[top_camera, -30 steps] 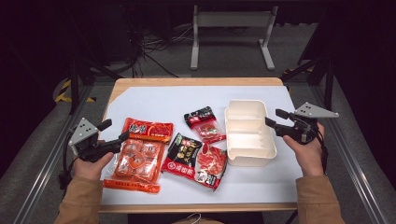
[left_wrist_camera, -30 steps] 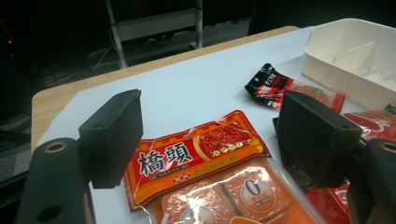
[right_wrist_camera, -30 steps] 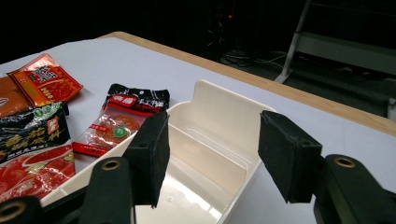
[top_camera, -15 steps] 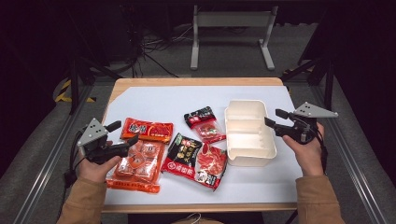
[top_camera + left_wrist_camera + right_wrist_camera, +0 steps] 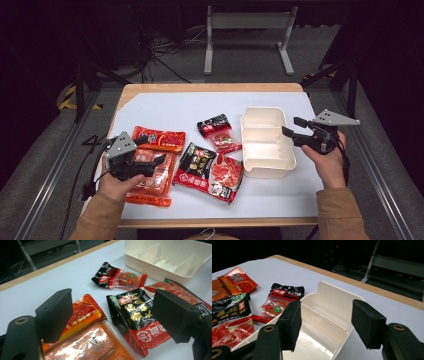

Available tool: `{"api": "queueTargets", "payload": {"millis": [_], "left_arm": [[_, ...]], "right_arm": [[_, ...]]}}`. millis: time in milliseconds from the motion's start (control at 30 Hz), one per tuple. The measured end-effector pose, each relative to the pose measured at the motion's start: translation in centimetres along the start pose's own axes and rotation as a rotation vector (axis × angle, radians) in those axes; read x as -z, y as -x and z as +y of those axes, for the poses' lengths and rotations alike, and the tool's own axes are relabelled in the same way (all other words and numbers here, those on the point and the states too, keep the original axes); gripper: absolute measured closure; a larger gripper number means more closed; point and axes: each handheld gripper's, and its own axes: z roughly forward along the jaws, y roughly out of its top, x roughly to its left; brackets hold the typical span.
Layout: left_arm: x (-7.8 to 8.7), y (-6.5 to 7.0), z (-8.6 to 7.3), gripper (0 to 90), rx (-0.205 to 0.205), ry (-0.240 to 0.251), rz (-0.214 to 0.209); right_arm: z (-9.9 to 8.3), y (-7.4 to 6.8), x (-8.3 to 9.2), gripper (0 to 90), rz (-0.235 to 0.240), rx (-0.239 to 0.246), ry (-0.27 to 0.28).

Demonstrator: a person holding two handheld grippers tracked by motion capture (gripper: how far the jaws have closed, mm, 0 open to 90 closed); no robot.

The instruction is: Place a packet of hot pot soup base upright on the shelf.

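Four food packets lie on the desk [image 5: 210, 102] left of a stiff white tray [image 5: 265, 141]. Nearest me, the orange packet [image 5: 152, 180] looks soft and slick; best pinched at an edge. Left gripper [image 5: 159, 161] hovers over it, jaws just opening, holding nothing. Right gripper [image 5: 290, 127] is spread at the tray's rim.

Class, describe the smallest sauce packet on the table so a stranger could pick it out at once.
Start at the white divided tray on the right of the table. Just left of its far end lies the small packet, apart from the other three. It alone has a black top and a clear red-edged window showing a round orange block.
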Motion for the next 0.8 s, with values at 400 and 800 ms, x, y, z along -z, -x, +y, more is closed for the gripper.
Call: {"api": "queueTargets", "payload": {"millis": [400, 800], "left_arm": [[-2.1, 1.3, -0.4, 24.9, 0.049, -0.027, -0.02], [-4.9, 2.1, -1.9, 38.1, 0.081, -0.146, -0.085]], "right_arm": [[0.0, -0.1, -0.1, 41.0, 0.005, -0.002, -0.001], [-0.1, -0.2, -0.4, 39.9, 0.009, -0.002, -0.009]]}}
